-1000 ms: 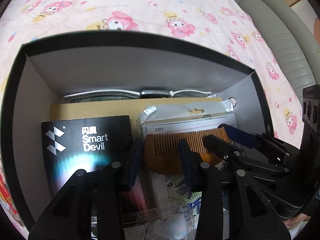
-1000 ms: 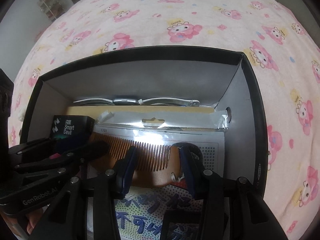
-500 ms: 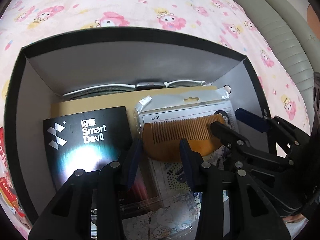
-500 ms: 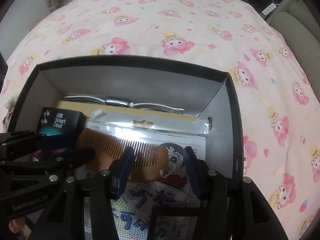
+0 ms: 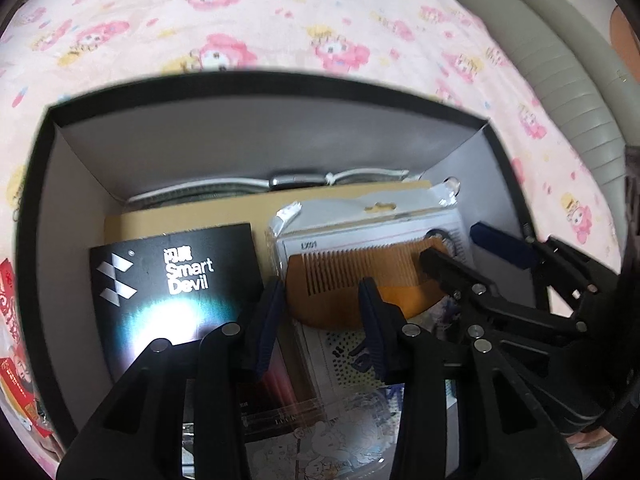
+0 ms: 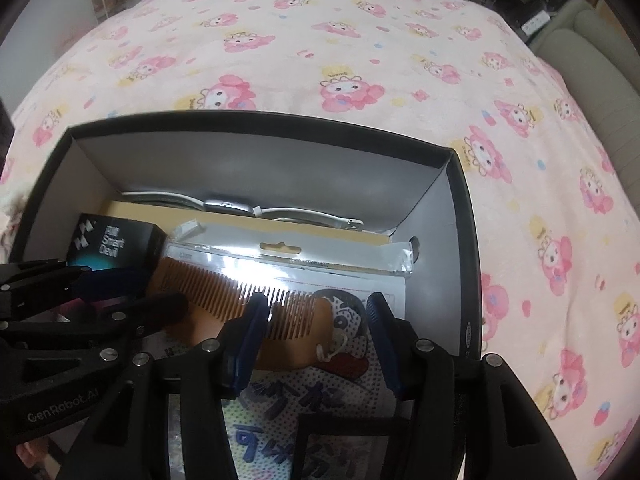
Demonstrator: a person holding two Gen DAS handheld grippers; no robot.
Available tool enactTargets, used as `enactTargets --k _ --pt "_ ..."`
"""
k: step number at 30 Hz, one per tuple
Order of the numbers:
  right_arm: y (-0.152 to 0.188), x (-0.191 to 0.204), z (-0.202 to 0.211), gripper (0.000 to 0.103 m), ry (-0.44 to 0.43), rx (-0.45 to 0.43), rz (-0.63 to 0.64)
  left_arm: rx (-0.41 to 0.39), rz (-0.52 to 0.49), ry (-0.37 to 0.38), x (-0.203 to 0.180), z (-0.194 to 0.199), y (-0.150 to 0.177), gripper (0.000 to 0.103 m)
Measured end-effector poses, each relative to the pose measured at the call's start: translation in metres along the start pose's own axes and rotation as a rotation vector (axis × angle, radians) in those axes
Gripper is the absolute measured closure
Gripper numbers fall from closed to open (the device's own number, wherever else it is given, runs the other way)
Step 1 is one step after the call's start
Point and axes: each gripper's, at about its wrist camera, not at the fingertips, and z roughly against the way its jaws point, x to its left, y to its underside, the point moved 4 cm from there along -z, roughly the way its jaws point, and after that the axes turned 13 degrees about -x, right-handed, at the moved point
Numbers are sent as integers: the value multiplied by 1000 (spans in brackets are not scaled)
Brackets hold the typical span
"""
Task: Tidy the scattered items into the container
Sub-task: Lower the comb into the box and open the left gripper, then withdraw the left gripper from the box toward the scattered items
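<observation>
A black box with grey inner walls (image 5: 256,136) (image 6: 256,160) sits on the pink bedspread. Inside lie a wooden comb (image 5: 344,280) (image 6: 248,292) on a clear plastic packet (image 5: 372,220) (image 6: 320,260), a black "Smart Devil" box (image 5: 172,284) (image 6: 108,240), a brown cardboard sheet (image 5: 192,216) and a watch (image 5: 296,180) (image 6: 228,204) at the far wall. My left gripper (image 5: 320,316) is open and empty above the comb's left end. My right gripper (image 6: 316,324) is open and empty above the comb's right end. Each gripper shows in the other's view.
The pink cartoon bedspread (image 6: 360,60) surrounds the box. A grey-green sofa (image 5: 560,80) stands at the right. A red printed packet (image 5: 12,320) lies outside the box's left wall.
Both grippers have pulled back and risen a little from the box. The comb lies loose on the packet. The right gripper's jaws have spread wider.
</observation>
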Motion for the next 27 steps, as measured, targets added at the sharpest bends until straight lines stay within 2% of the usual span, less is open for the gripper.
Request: enactTargets --k 3,5,8,10,15,22,27 --pt "-2 1 14 56 -11 -28 -24 -58 14 25 -3 22 -1 55" --pt "-1 2 29 54 -20 -54 -42 -88 3 30 -7 39 1 55" --pt "-2 10 56 53 -15 -104 -30 -149 -40 5 -19 67 5 55" --pt "-2 18 80 53 -11 -155 -9 -196 -50 -10 -23 91 9 51" --pt "8 32 126 51 -45 -230 -52 -276 -66 -24 -25 151 30 51" --pt "31 68 182 51 -93 -288 -29 -319 -79 -50 -18 214 66 50" --pt "45 95 207 51 -113 -311 -19 -330 -56 -68 -3 245 90 50"
